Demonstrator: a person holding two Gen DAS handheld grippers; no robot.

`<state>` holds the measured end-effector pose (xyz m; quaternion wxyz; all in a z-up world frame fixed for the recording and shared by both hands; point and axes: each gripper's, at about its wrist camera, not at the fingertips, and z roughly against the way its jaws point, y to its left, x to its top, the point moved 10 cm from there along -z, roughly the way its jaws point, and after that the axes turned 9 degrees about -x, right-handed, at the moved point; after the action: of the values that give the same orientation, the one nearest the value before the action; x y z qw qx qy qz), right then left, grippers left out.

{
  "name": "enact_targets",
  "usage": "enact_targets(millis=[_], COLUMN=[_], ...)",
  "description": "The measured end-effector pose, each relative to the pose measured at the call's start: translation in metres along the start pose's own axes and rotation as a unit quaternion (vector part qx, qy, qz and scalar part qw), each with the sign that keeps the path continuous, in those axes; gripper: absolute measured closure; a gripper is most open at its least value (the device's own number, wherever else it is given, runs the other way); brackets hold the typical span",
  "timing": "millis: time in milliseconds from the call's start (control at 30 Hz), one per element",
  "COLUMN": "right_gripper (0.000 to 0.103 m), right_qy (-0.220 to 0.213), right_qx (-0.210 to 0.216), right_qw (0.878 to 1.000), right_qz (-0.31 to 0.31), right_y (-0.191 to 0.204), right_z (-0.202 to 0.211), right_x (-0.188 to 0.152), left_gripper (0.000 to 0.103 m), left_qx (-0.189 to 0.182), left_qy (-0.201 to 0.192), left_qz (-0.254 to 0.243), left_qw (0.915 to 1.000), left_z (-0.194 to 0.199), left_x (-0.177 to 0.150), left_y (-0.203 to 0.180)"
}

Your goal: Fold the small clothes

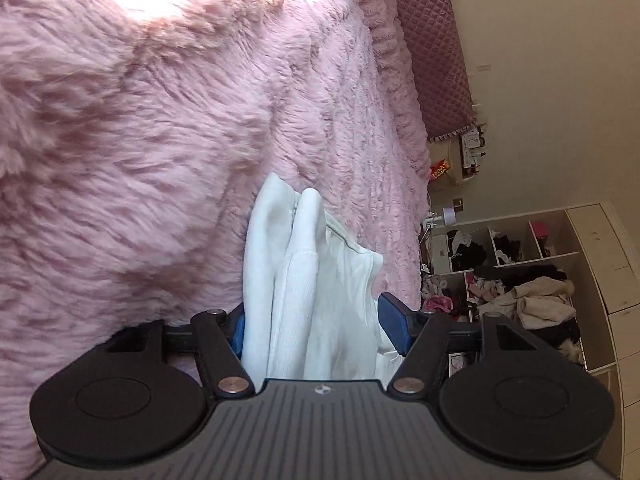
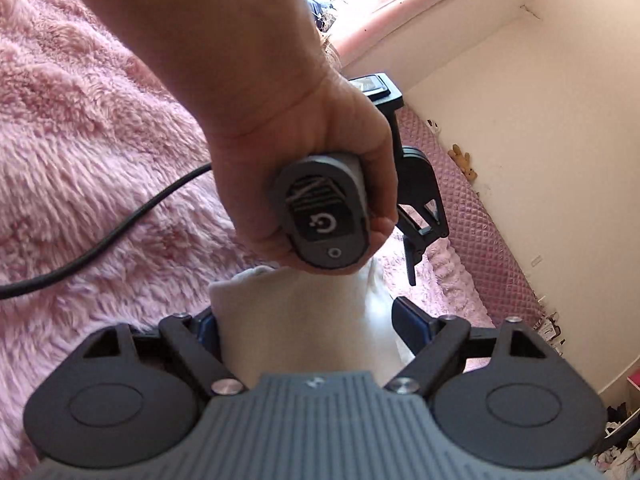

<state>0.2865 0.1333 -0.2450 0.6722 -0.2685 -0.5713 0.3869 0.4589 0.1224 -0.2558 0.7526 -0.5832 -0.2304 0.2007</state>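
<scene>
Over the pink fluffy blanket (image 1: 140, 160), one white garment (image 1: 316, 280) is lying bunched in thick folds and reaching back between the blue pads of the left gripper (image 1: 316, 320).

Left gripper: jaws are standing well apart with the cloth filling the gap; whether the pads are pressing it cannot be told.

Right gripper (image 2: 306, 320): jaws are likewise standing apart, the same pale cloth (image 2: 296, 320) is sitting between them, touching the left pad; grip cannot be told.

Left hand (image 2: 304, 160): it is wrapping the other tool's grey handle, just above the garment.

Black cable (image 2: 100, 240): it is trailing across the blanket, left of the garment.

Shelves of clothes (image 1: 520, 280): these are standing beyond the blanket's edge.
</scene>
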Motion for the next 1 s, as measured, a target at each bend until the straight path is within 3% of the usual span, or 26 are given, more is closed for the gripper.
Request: enact_targets(millis=[200, 300, 333, 367, 433, 467, 533, 1000], right_gripper=[0.024, 0.029, 0.036, 0.042, 0.076, 0.082, 0.088, 0.093], right_qy=[-0.013, -0.018, -0.018, -0.018, -0.012, -0.008, -0.005, 0.011], right_qx=[-0.004, -0.005, 0.000, 0.008, 0.024, 0.033, 0.038, 0.050], right_qw=[1.000, 1.000, 1.000, 1.000, 0.999, 0.999, 0.999, 0.995], right_qz=[0.002, -0.007, -0.010, -0.015, -0.018, -0.020, -0.025, -0.085], right_y=[-0.001, -0.001, -0.001, -0.001, 0.003, 0.004, 0.002, -0.018], right_z=[-0.015, -0.009, -0.009, -0.002, 0.006, 0.007, 0.009, 0.013], right_x=[0.011, 0.012, 0.012, 0.010, 0.007, 0.006, 0.006, 0.009], left_gripper=[0.028, 0.031, 0.035, 0.048, 0.063, 0.074, 0.078, 0.078], left_qx=[0.021, 0.030, 0.038, 0.048, 0.060, 0.065, 0.069, 0.067], left_qy=[0.016, 0.033, 0.035, 0.036, 0.031, 0.027, 0.024, 0.007], left_qz=[-0.012, -0.026, -0.034, -0.037, -0.029, -0.023, -0.024, -0.041], left_qw=[0.9996, 0.9987, 0.9981, 0.9976, 0.9973, 0.9972, 0.9970, 0.9969], left_z=[-0.021, -0.023, -0.022, -0.021, -0.018, -0.016, -0.013, -0.011], left_x=[0.012, 0.009, 0.009, 0.009, 0.010, 0.010, 0.009, 0.008], left_y=[-0.003, -0.005, -0.006, -0.004, 0.000, 0.004, 0.005, -0.017])
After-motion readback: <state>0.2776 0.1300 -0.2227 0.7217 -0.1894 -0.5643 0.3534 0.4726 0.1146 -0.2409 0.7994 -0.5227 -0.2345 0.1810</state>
